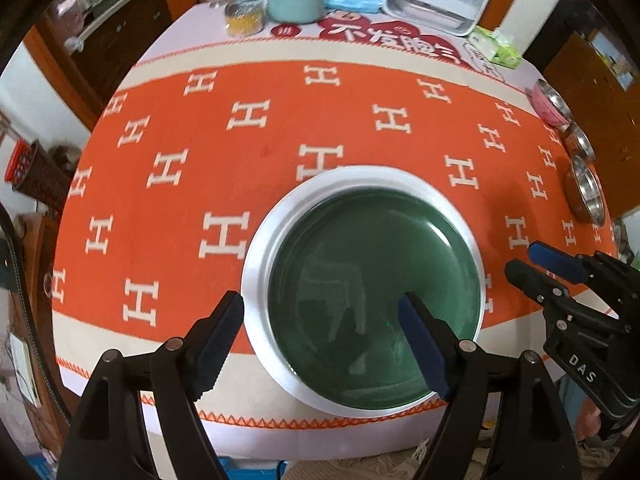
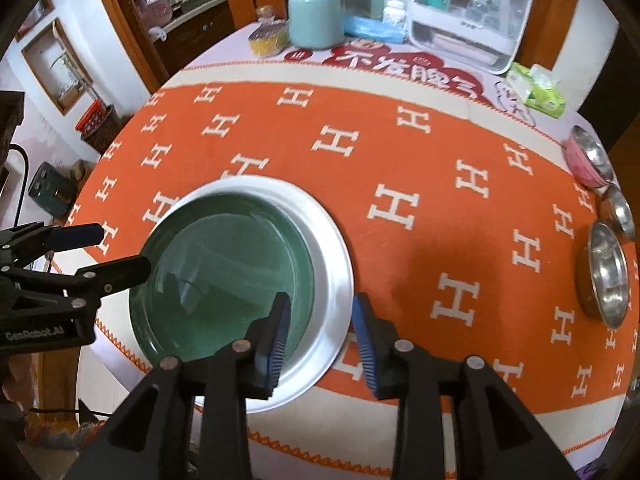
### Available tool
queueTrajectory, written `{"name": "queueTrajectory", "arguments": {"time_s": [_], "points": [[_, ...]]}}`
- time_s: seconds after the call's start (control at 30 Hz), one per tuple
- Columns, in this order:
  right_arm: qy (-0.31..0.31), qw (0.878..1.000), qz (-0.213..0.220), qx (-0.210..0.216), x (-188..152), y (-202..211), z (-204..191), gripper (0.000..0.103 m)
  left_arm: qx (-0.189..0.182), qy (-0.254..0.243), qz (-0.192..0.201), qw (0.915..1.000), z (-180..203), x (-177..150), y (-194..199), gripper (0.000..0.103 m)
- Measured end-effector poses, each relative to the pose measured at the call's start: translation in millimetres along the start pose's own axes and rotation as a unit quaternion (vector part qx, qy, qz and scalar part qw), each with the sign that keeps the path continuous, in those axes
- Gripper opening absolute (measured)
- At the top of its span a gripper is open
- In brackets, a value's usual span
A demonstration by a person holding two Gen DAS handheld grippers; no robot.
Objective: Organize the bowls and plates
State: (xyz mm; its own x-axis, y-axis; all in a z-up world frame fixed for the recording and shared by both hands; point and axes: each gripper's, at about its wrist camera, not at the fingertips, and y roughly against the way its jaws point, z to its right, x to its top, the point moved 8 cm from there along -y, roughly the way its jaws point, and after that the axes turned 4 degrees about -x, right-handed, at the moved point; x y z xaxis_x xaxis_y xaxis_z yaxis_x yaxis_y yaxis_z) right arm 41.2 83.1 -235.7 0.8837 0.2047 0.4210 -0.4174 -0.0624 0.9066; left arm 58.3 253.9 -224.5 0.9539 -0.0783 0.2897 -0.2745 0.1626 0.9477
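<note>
Your left gripper (image 1: 322, 338) hangs over the near-left rim of the stacked plates with its jaws wide apart and nothing between the pads. One finger sits outside the white plate (image 1: 256, 264) and the other is over the green plate (image 1: 372, 264), and neither looks to be touching. Your right gripper (image 2: 322, 340) is on the opposite side, its jaws partly apart and straddling the white plate's right rim, again gripping nothing.

The green plate is nested inside the white one directly below and between your two grippers, and the pair sits flat on the orange cloth (image 1: 180, 140) near the table's front edge. That part of the job looks finished: two plates, one stack, both released.

What is left lies well off to the right of your right gripper. Three bowls stand in a row along the table's right edge: a large steel bowl (image 2: 606, 276) nearest, a small steel bowl (image 2: 620, 210) beyond it, and a pink bowl (image 2: 588, 160) farthest. They are still separate and untouched, as far as the views show. Judging by that, you are roughly halfway, with the bowls yet to be gathered or nested. The jar, tissue pack and white box at the far end look like bystanders.
</note>
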Motion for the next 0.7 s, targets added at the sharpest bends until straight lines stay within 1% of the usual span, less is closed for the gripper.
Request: {"name": "queueTrajectory", "arguments": {"time_s": [0.1, 0.2, 0.33, 0.5, 0.63, 0.7], "points": [[-0.012, 1.000, 0.013, -0.014, -3, 11, 5, 0.038, -0.002, -0.024, 0.011, 0.9996, 11, 5, 5, 0.079], [-0.019, 0.999, 0.022, -0.030, -7, 18, 10, 0.038, -0.016, -0.039, 0.022, 0.9989, 23, 8, 10, 0.078], [-0.028, 0.998, 0.031, -0.053, -14, 29, 21, 0.038, -0.035, -0.042, 0.022, 0.9983, 38, 12, 11, 0.078], [-0.047, 0.995, 0.050, -0.071, -24, 44, 47, 0.038, -0.037, -0.047, 0.023, 0.9979, 61, 18, 9, 0.077], [-0.066, 0.994, 0.056, -0.067, -29, 51, 77, 0.038, -0.026, -0.051, 0.037, 0.9977, 87, 25, 12, 0.077], [-0.081, 0.993, 0.058, -0.060, -30, 54, 100, 0.038, -0.018, -0.056, 0.046, 0.9972, 107, 30, 16, 0.077]]}}
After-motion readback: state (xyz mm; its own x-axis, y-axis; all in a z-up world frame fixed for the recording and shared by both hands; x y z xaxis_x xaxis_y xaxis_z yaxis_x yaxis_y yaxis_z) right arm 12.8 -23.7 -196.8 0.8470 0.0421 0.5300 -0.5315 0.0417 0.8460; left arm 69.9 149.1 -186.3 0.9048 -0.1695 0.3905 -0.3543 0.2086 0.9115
